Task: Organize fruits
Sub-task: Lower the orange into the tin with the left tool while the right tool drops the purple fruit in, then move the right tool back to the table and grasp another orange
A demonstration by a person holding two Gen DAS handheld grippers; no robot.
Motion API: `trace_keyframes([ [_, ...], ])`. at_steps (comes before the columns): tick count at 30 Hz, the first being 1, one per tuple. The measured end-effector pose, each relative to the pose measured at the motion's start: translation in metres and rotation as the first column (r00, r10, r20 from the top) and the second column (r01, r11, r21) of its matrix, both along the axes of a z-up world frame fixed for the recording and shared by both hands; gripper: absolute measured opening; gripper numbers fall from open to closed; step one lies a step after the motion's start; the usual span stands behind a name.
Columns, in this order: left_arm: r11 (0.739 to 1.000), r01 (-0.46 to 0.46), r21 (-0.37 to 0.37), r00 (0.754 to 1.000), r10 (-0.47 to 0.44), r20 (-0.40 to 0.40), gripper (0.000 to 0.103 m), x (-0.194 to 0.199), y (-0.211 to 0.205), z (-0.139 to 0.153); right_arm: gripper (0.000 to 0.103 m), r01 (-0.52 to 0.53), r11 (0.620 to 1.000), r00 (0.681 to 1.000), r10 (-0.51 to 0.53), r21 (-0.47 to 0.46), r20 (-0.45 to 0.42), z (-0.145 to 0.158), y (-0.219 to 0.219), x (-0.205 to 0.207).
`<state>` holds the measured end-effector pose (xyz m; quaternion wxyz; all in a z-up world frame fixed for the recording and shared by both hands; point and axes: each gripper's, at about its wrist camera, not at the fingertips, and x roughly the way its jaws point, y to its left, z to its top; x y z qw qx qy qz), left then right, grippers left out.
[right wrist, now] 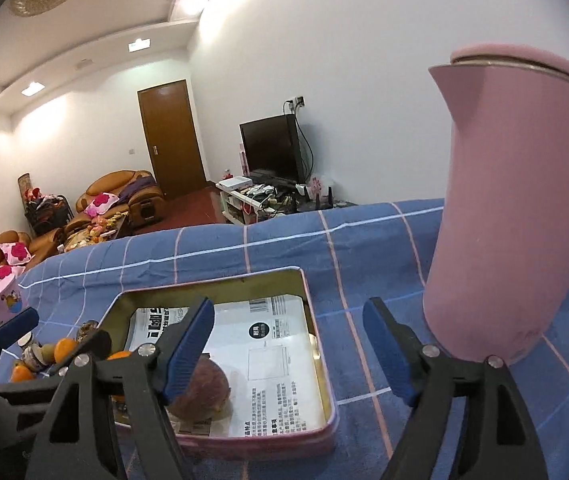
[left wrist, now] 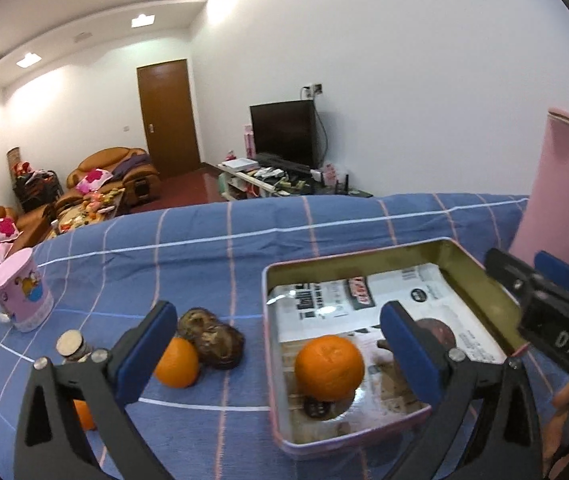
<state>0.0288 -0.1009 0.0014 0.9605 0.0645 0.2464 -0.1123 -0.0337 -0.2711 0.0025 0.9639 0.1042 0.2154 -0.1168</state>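
A shallow metal tin (left wrist: 364, 258) lined with printed paper lies on the blue checked cloth. An orange (left wrist: 329, 366) rests inside the tin near its left wall. My left gripper (left wrist: 280, 352) hangs over it, open wide, with its pads clear of the fruit. In the right wrist view a reddish-brown round fruit (right wrist: 204, 392) lies in the same tin (right wrist: 212, 286), just below the left finger of my right gripper (right wrist: 288, 354). That gripper is open and grips nothing. On the cloth left of the tin lie another orange (left wrist: 176, 362) and two dark brown fruits (left wrist: 210, 336).
A tall pink kettle (right wrist: 516, 220) stands right of the tin, close to the right gripper. At the left are a pink printed cup (left wrist: 20, 292), a small jar (left wrist: 72, 346) and one more orange (left wrist: 82, 414). The table's far edge drops to a living room.
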Motion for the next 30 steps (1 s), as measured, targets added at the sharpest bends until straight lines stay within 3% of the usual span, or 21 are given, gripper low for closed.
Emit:
trace_keyframes([
  [5, 0.999, -0.019, 0.048, 1.000, 0.018, 0.023, 0.103, -0.005, 0.009, -0.005, 0.078, 0.035, 0.999, 0.998, -0.035, 0.003, 0.045, 0.002, 0.001, -0.010],
  [11, 0.999, -0.042, 0.015, 0.999, 0.042, 0.009, 0.103, -0.004, 0.033, -0.004, 0.078, 0.049, 0.999, 0.997, -0.050, 0.019, 0.051, 0.002, 0.008, -0.015],
  [15, 0.999, -0.050, 0.020, 0.999, 0.049, 0.004, 0.103, -0.005, 0.044, -0.004, 0.078, 0.024, 0.998, 0.999, -0.026, 0.063, 0.025, -0.001, 0.021, -0.011],
  [30, 0.993, -0.120, 0.017, 0.992, 0.121, -0.042, 0.103, 0.001, 0.116, -0.009, 0.078, -0.094, 0.992, 0.996, 0.094, 0.081, 0.011, -0.005, 0.097, 0.000],
])
